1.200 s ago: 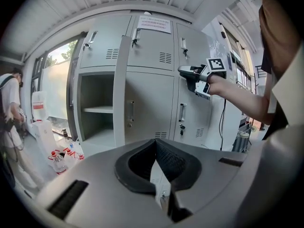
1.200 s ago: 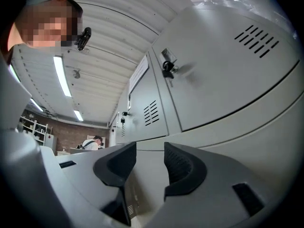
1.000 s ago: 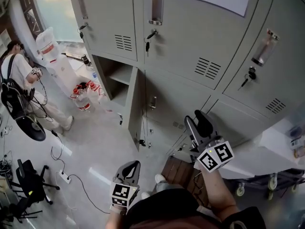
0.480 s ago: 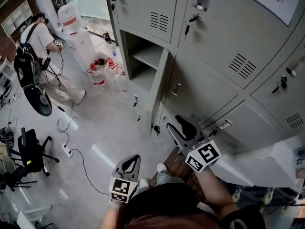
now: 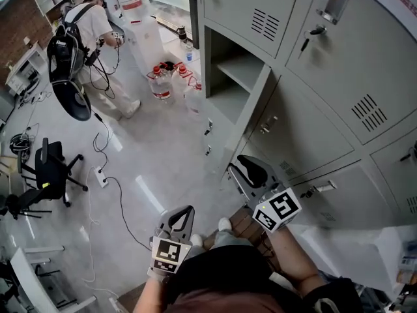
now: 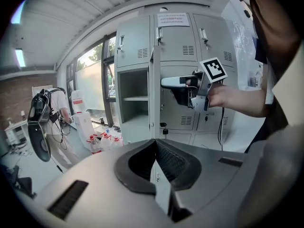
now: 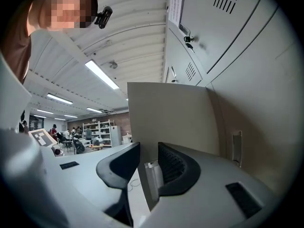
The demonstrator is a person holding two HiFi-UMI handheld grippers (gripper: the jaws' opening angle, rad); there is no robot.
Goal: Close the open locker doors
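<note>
**At the locker bank (image 5: 365, 57): door edge between the right jaws**

Low in that bank, one open locker door (image 5: 251, 119) stands out from its compartment. The right gripper (image 5: 242, 169) has its jaws, just now closing, either side of the door's free edge. One pad touches it and the other stands slightly off. The left gripper (image 5: 181, 215) hangs well away from the bank, jaws together and empty.

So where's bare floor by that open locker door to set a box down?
Bare floor lies between the open door and the power strip. Crowded: bottles beside the open locker, chair and cables farther left.
</note>
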